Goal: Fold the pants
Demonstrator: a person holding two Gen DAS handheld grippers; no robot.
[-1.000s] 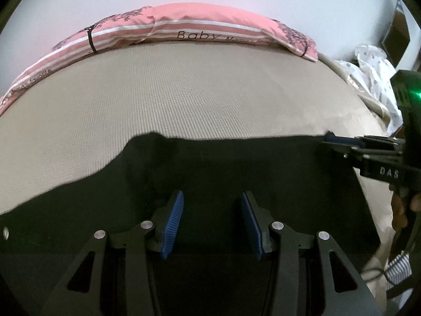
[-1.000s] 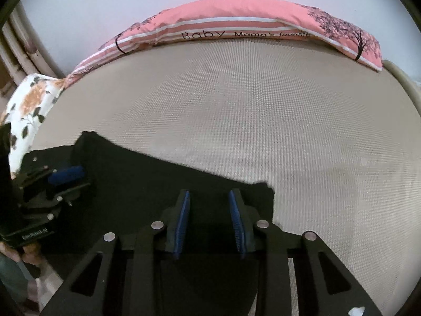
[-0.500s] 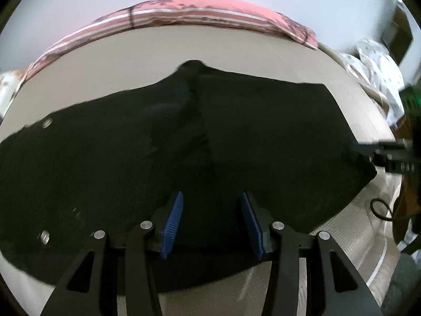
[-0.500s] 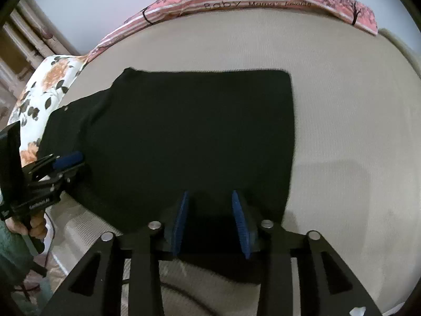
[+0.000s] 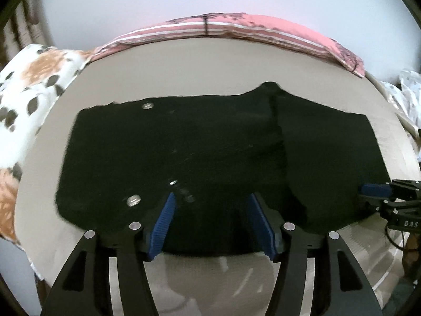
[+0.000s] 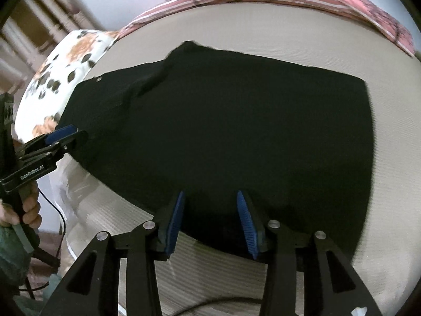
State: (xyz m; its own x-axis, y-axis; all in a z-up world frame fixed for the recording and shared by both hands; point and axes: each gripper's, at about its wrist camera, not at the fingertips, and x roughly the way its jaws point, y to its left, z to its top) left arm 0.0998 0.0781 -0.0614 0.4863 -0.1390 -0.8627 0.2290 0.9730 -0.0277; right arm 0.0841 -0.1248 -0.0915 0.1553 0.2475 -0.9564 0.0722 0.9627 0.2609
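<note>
Left gripper (image 5: 211, 220) is angled steeply down over the near edge of the bed, blue pads (image 5: 163, 223) spread apart. Its jaws have just been opening, and nothing is pinched between them; the near hem of the black pants (image 5: 200, 158) just shows in the gap. In the right wrist view you can see that same gripper from the side, poking in from the left edge with a hand (image 6: 25, 210) wrapped around its grip and a dark green sleeve below.

Right gripper (image 6: 210, 220) has much the same pose, tipped steeply down at the pants' near edge, jaws parted and also just opening, no cloth clamped as far as I can tell. From the left wrist view it comes in from the right edge, tips right at the pant fabric's corner.

The pants lie flat and folded over on the beige mattress (image 5: 184, 73), metal buttons (image 5: 133, 200) showing toward the left end. Beyond them, a pink striped pillow (image 5: 236, 27) runs along the far edge against the wall, and a floral cushion (image 5: 34, 84) sits off to the left.
</note>
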